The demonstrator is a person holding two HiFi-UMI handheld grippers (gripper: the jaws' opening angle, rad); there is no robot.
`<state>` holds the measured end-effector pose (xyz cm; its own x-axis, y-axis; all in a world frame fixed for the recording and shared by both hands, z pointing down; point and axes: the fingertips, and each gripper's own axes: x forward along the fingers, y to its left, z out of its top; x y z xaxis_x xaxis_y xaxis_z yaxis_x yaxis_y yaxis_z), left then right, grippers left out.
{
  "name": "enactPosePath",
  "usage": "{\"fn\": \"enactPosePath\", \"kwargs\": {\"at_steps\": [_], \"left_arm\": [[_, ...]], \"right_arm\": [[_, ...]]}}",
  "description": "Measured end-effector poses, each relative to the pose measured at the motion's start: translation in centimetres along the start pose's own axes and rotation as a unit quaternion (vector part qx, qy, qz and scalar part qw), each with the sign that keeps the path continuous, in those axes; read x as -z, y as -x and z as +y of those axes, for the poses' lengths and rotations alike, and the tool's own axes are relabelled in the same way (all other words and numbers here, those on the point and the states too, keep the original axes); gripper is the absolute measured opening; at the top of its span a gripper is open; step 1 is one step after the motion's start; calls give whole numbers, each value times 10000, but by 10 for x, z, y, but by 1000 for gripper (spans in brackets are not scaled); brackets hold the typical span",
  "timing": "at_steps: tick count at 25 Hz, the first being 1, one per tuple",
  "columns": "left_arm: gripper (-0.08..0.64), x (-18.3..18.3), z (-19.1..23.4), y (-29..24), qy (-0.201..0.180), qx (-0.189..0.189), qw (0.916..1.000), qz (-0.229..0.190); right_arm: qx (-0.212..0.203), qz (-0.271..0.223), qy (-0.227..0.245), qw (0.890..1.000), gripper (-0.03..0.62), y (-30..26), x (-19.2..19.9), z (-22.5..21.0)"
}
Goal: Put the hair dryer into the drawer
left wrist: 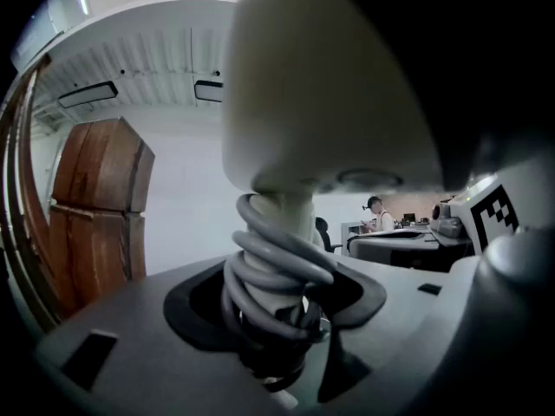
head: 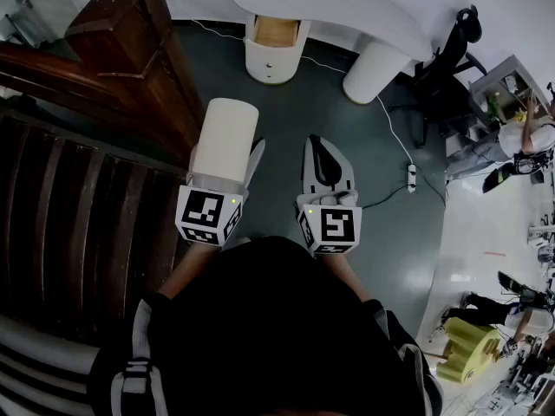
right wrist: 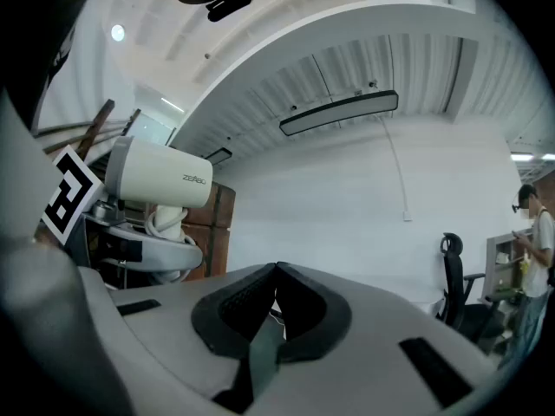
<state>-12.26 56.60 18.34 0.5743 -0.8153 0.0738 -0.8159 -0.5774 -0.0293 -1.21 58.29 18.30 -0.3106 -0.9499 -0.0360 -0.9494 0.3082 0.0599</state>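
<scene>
A white hair dryer stands with its barrel on top of my left gripper, which is shut on the handle. In the left gripper view the handle, wound with grey cord, sits between the two jaws, and the barrel fills the upper frame. My right gripper is held beside it, jaws together and nothing between them; from there the hair dryer shows at the left. The open drawer, wood inside, is in the round white pedestal across the floor ahead.
A white curved desk rests on two pedestals. Dark wooden stairs and a wooden post run along the left. An office chair and a power strip with its cord are at the right. A person stands by shelves far right.
</scene>
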Motion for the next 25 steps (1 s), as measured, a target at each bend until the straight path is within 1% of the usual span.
{"fn": "enactPosePath", "kwargs": {"at_steps": [9,15,21,25], "left_arm": [[253,5,-15,-27,-70,35,9999,153],[253,16,-18,-36,-39,56,9994,337],[253,33,-5,-57,55,134,9980,611],[253,40,16,-81,88,165,9975,677]], "right_arm": [[-98,-2,-55,9999,23,-7,6,-24],[-155,9,-298,9994,23,-10,17,-32],[-179,105,-370,9991,23,-33,30,-35],[-171,201,-354,9990,23,-64,40,-38]]}}
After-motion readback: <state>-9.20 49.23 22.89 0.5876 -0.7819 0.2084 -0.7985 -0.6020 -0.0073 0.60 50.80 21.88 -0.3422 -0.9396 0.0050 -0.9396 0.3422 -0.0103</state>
